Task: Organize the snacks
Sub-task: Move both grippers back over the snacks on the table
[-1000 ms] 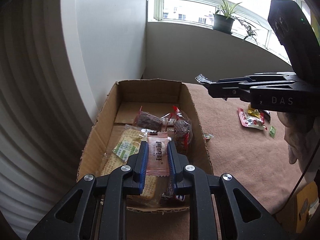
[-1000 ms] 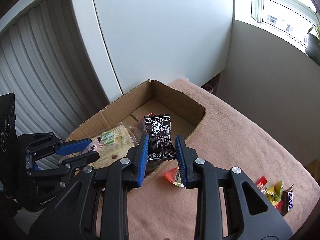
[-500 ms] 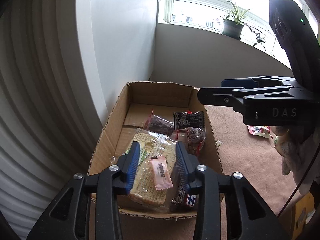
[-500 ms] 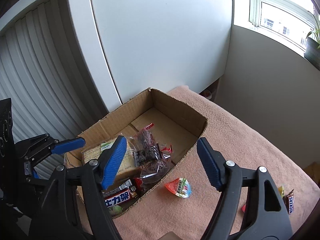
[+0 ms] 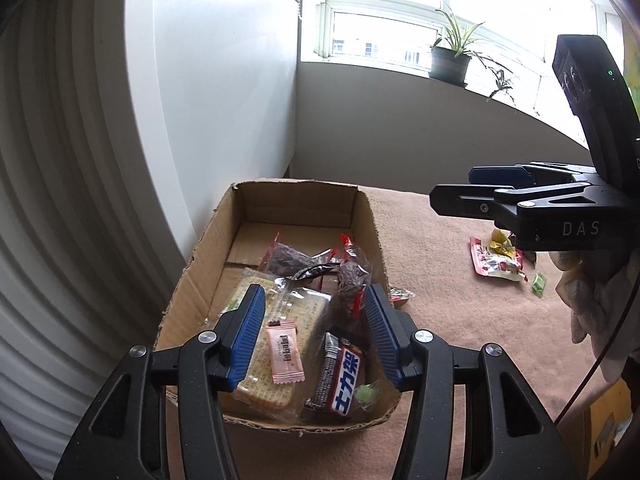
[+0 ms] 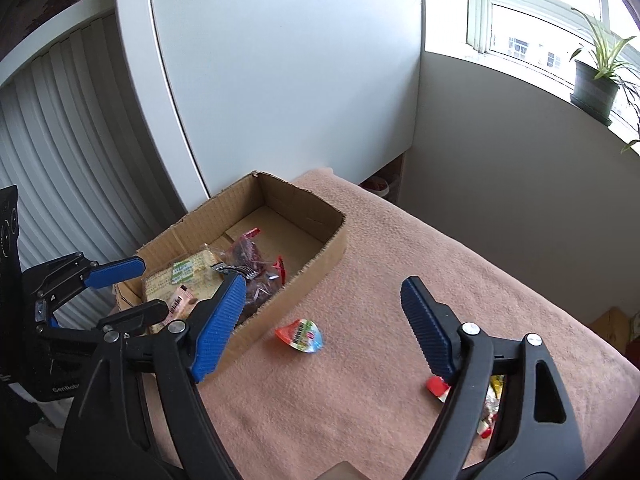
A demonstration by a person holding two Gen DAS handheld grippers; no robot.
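The left tool (image 5: 312,336) hangs over the near end of the cardboard box (image 5: 200,248), its blue-padded fingers spread apart and holding nothing. Straight below the gap lies a small pink candy wrapper (image 5: 285,354) resting on a clear-wrapped cracker pack (image 5: 292,312). Just beside them, toward the desk's middle, a dark Snickers bar (image 5: 340,380) lies at the box's near end, with a small green sweet (image 5: 366,392) touching it. Further into the box sit dark dried-fruit packets with red ends (image 5: 296,258); the far part of the box floor is bare cardboard.

The box stands on the desk (image 6: 400,272), which is covered with a pinkish-brown cloth, along the desk edge nearest the white cabinet (image 6: 280,80).

The right tool (image 6: 322,322) hovers over the cloth just outside the box's long wall, fingers wide apart and gripping nothing. Below it, near the box wall but apart from it, lies a small jelly cup (image 6: 302,334) with a red rim; it looks blurred. Well apart from the box, toward the desk's opposite edge, a loose group of red and yellow snack packets (image 5: 498,260) lies on the cloth, partly hidden behind the right tool's finger in its own view.

A potted plant (image 5: 450,62) stands on the windowsill.
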